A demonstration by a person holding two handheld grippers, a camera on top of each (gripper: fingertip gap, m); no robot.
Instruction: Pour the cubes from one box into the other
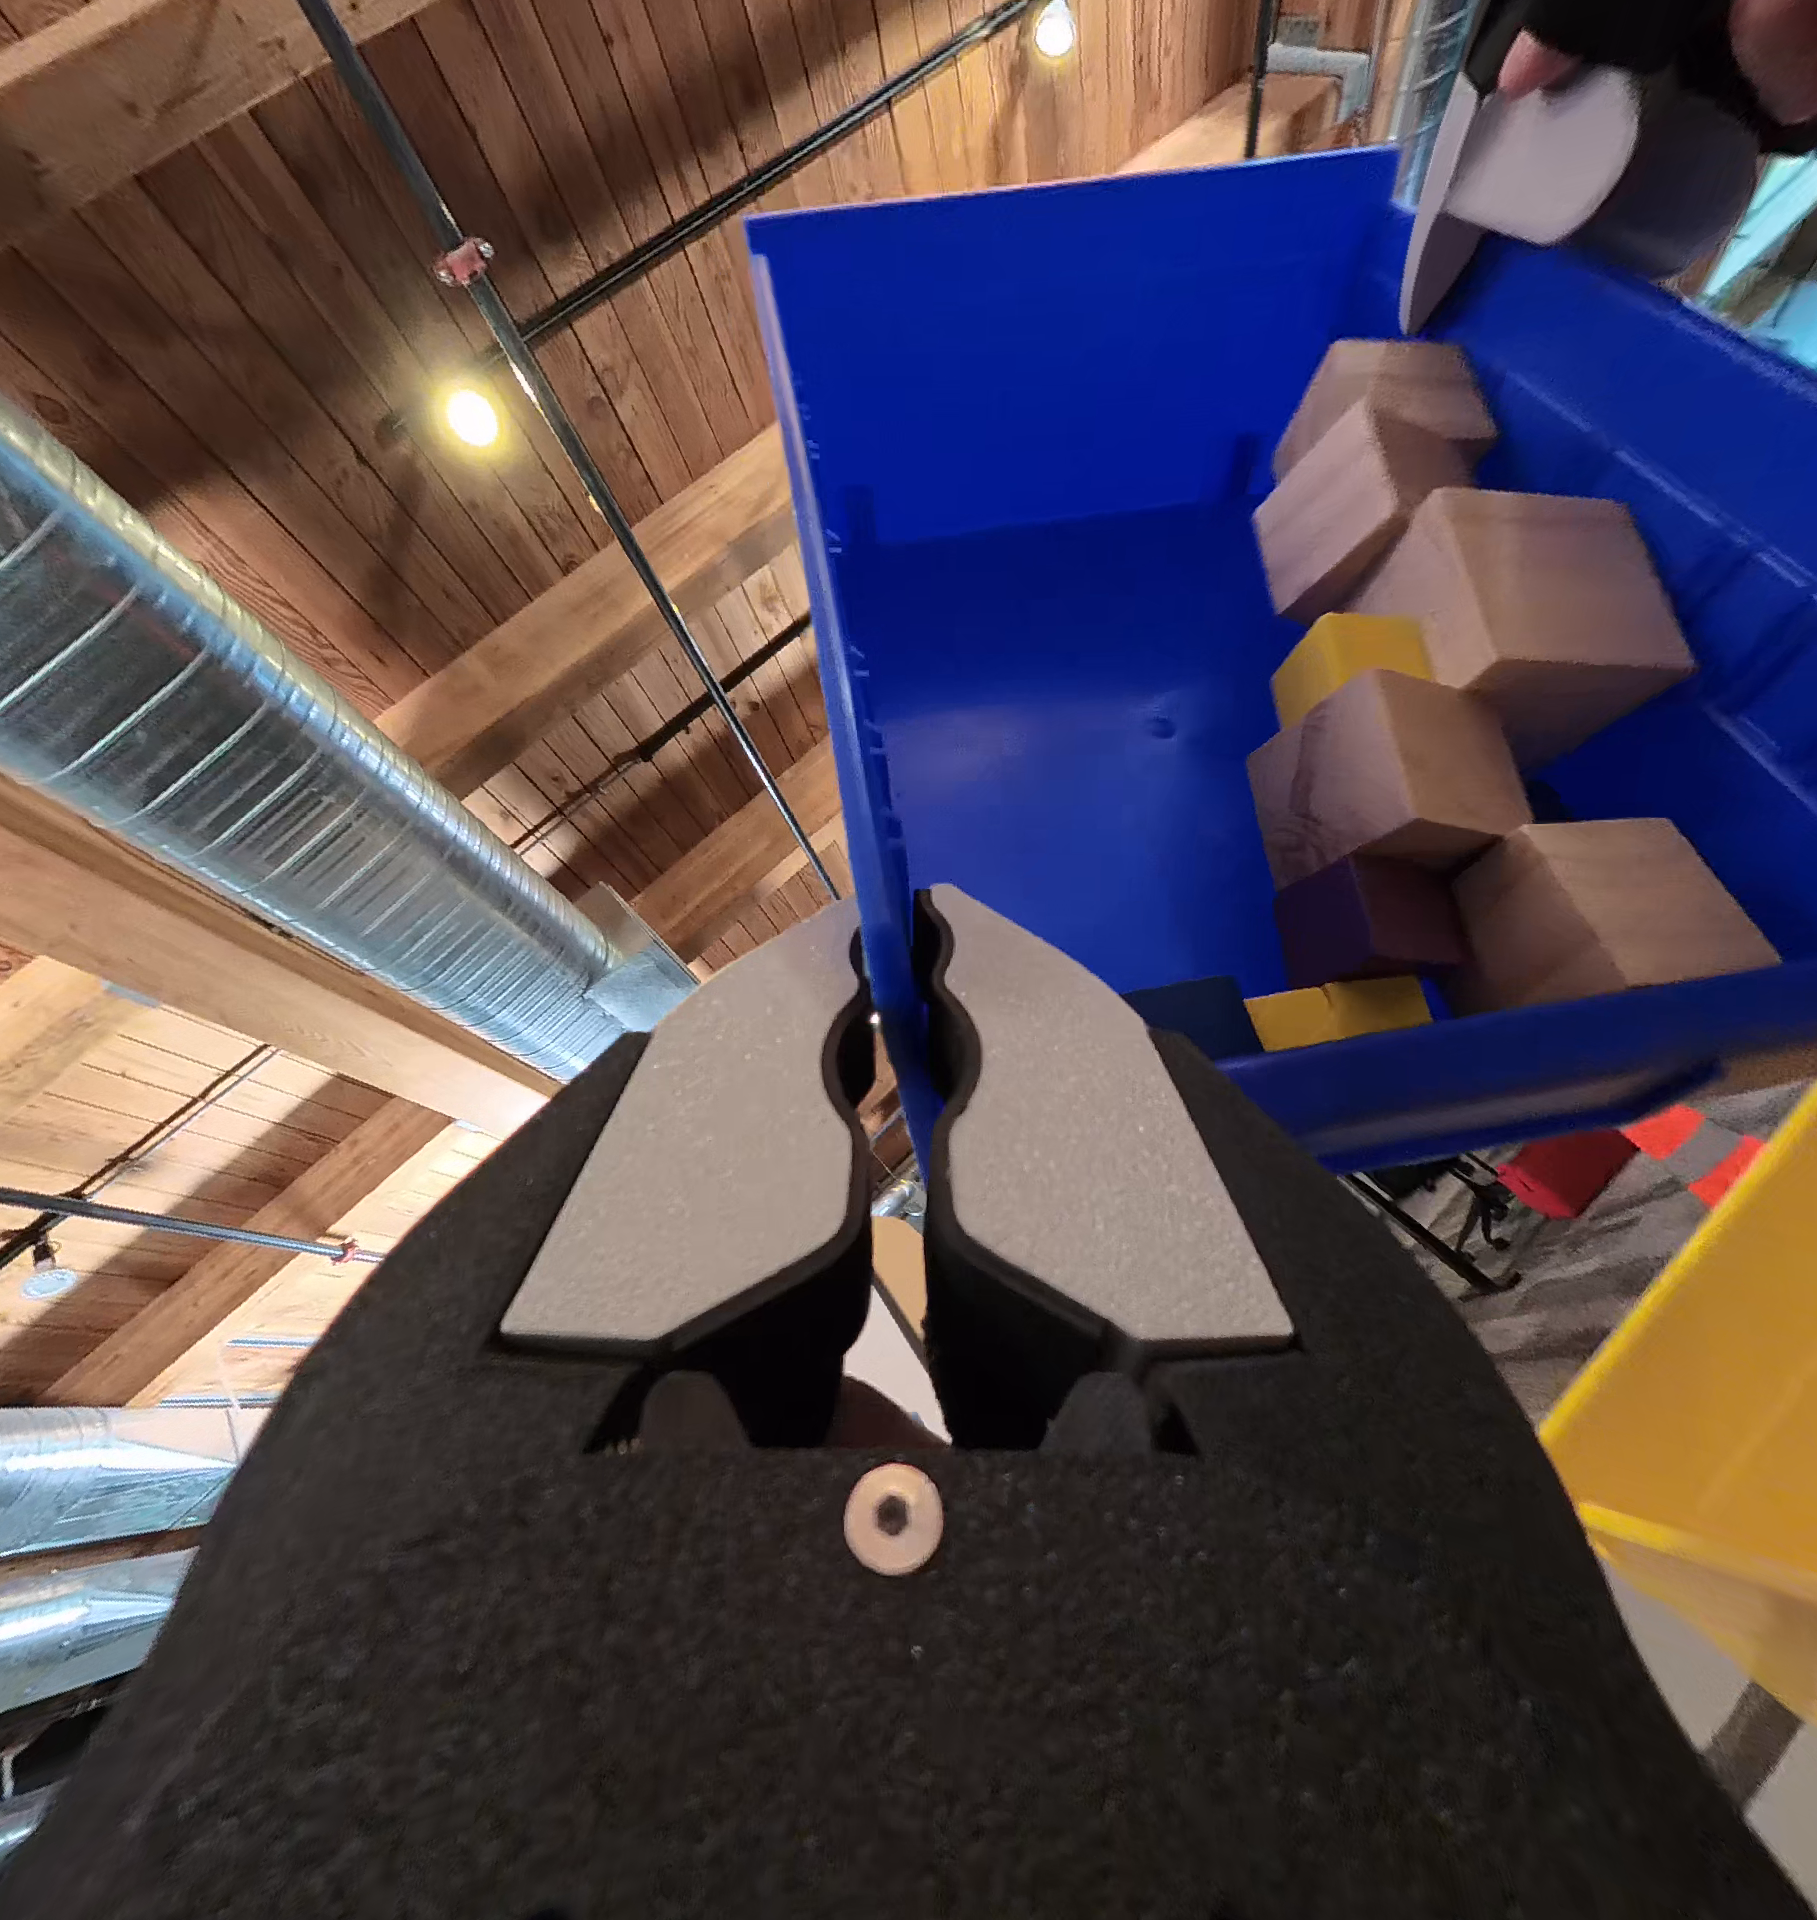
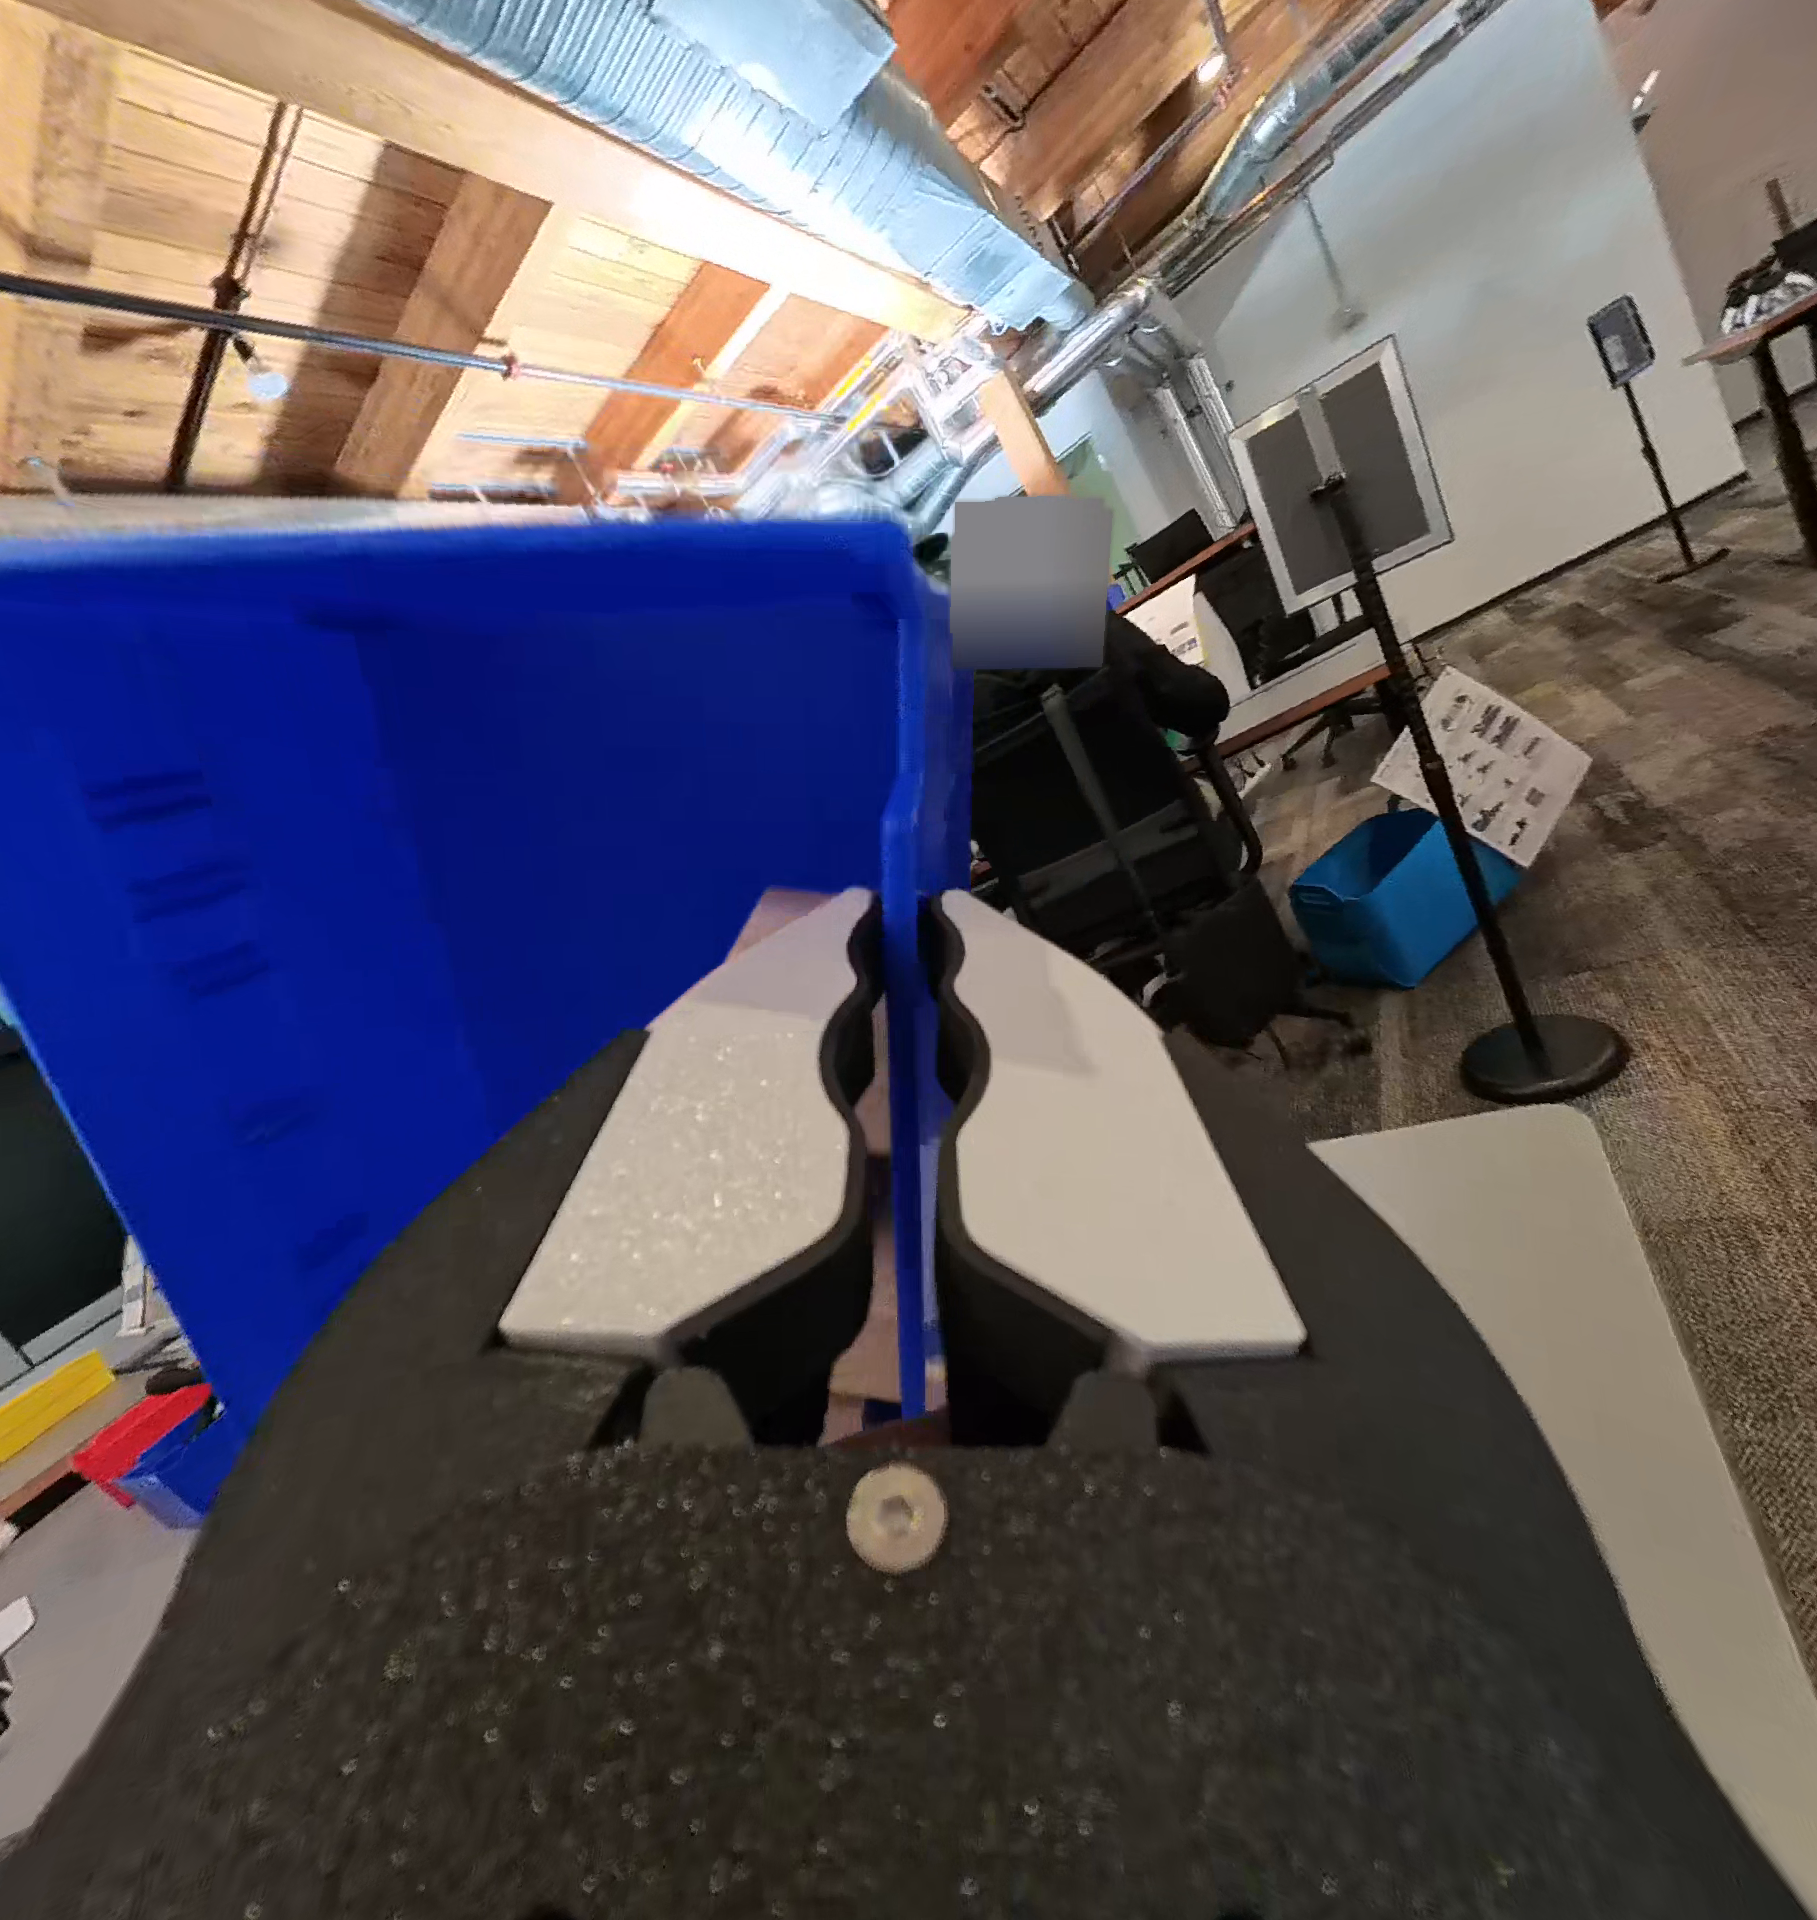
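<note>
Two grippers hold one blue plastic bin (image 1: 1070, 436) up in the air, tipped steeply on its side. The left gripper (image 1: 896, 1023) has its grey fingers (image 1: 738, 1122) closed almost together on a thin side wall of the bin. The right gripper (image 2: 902, 1023) pinches the opposite wall the same way, its fingers (image 2: 1070, 1143) nearly shut with only the blue wall between them. That gripper also shows at the upper right of the left wrist view.

Inside the bin, the cubes have slid against the lower wall toward the open rim. Most are plain wooden cubes (image 1: 1392, 769); among them are a yellow cube (image 1: 1345, 655), a purple cube (image 1: 1366, 920) and another yellow cube (image 1: 1335, 1013) at the rim. The rest of the bin floor is bare.

Below and to the right sits a yellow bin (image 1: 1756, 1382), the likely receiver; its contents are out of sight.

The blue bin looks stiff but thin-walled and smooth, so it may slip or flex in the pinch. Gripping both side walls near the rim seems the steadiest hold. The wooden cubes look hard and fairly light, and likely to tumble out together.

Part of a grey bench (image 2: 1569, 1351) shows in the right wrist view.
</note>
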